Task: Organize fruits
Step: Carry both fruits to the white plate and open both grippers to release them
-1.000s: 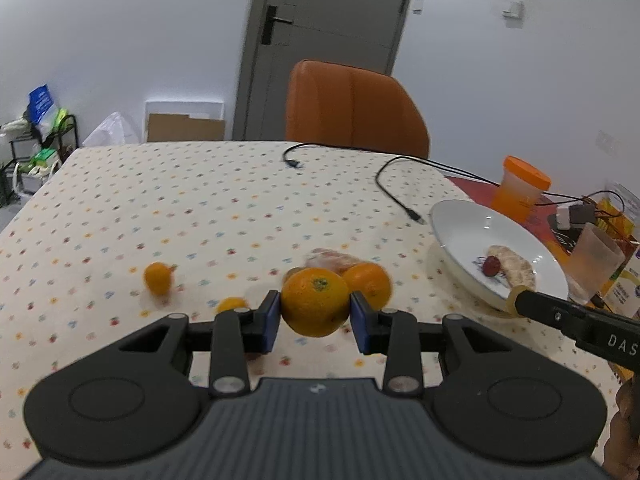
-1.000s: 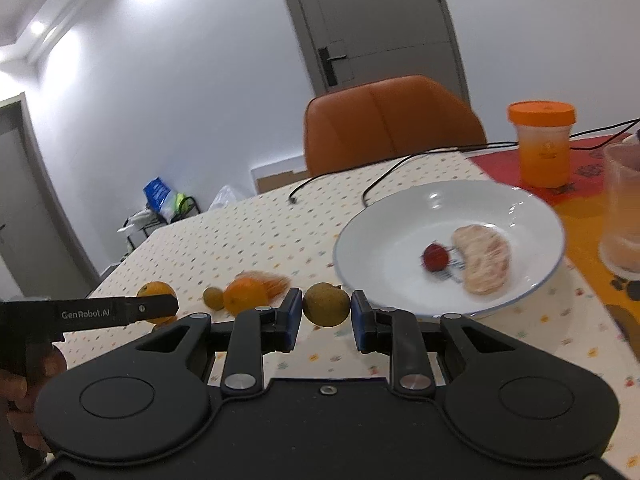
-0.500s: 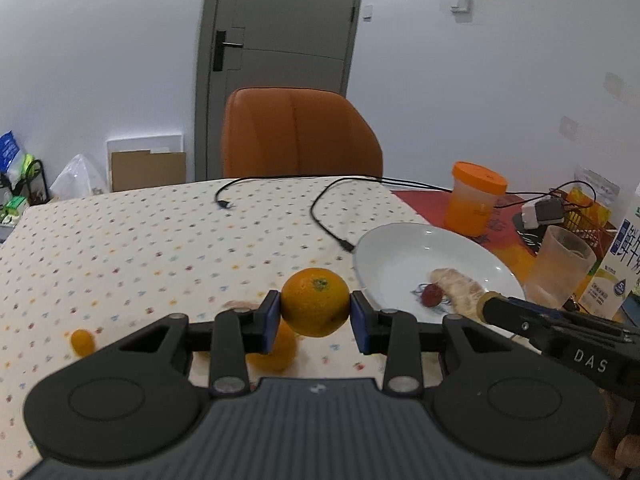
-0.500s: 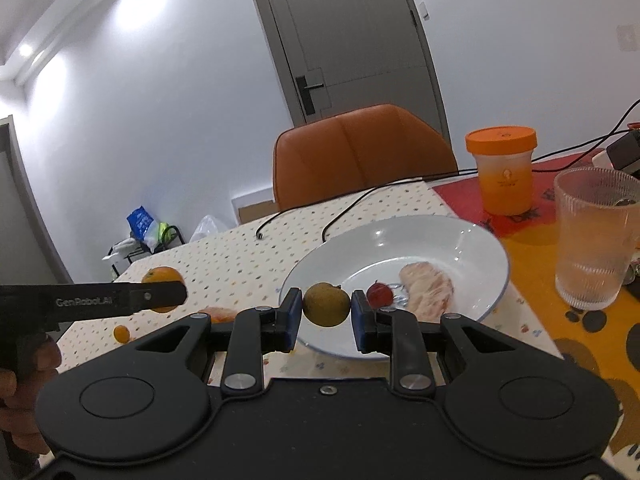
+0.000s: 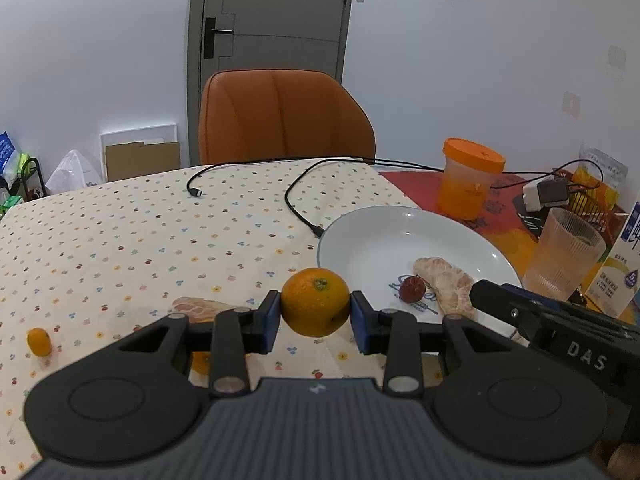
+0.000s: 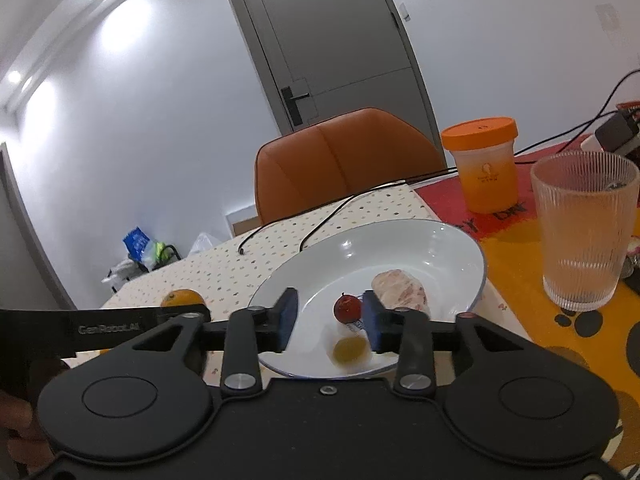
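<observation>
The left gripper (image 5: 315, 316) is clamped on an orange (image 5: 314, 301), which is held level above the counter (image 5: 120, 240), just left of the plate (image 5: 372, 240). The right gripper (image 6: 329, 319) is spread wide with nothing between its pads; it is tilted down over the near part of the plate (image 6: 440, 236). A small yellow-green fruit (image 6: 349, 349), blurred, is seen below the parted fingers, within the plate's near edge; whether it is touching the plate cannot be told.

In the plate, a small red fruit (image 6: 346, 307) lies just beside a peeled citrus piece (image 6: 400, 293). Left on the counter are a small orange fruit (image 5: 39, 341) at the far left and a piece of peel (image 5: 196, 307) behind the left finger. A ribbed glass (image 6: 584, 232) and an orange-lidded jar (image 6: 483, 164) stand to the plate's right.
</observation>
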